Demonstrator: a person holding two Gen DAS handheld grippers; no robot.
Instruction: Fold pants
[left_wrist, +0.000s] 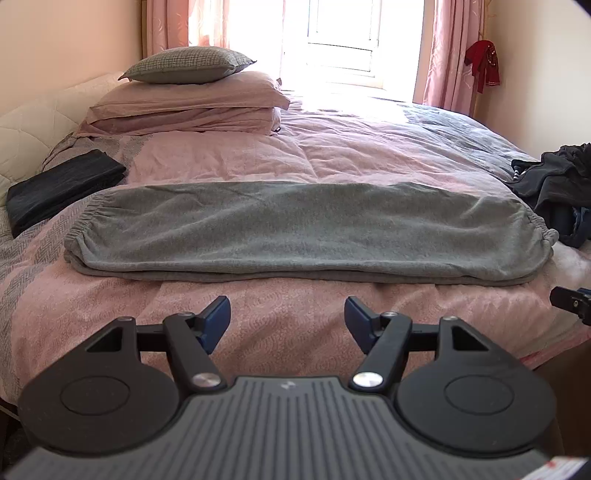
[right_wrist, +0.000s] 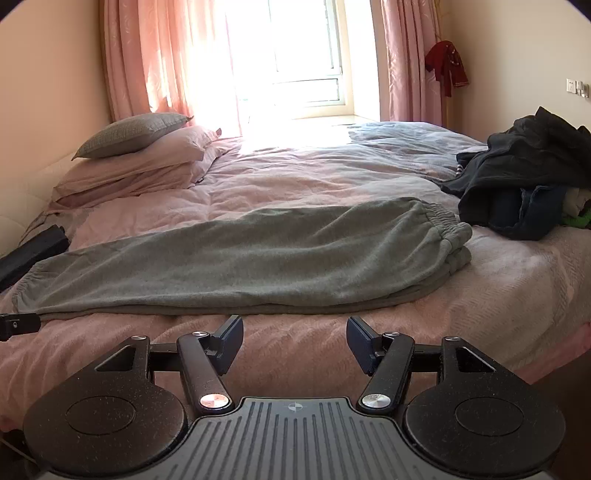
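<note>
The grey pants (left_wrist: 306, 229) lie folded lengthwise across the near part of the bed (left_wrist: 295, 332), one leg stacked on the other, elastic ends at left and right. The left tool (left_wrist: 287, 319) is over the bed edge short of the pants, jaws apart, nothing between them. The right tool (right_wrist: 294, 341) is likewise short of the pants, jaws apart and empty. A dark folded garment (left_wrist: 62, 188) lies beside the left end of the pants. A heap of dark clothes (right_wrist: 524, 177) lies near the right end. Pillows (left_wrist: 192, 96) are stacked at the far left.

left gripper (left_wrist: 287, 321) and right gripper (right_wrist: 294, 341): jaws apart, empty, angled downward.
</note>
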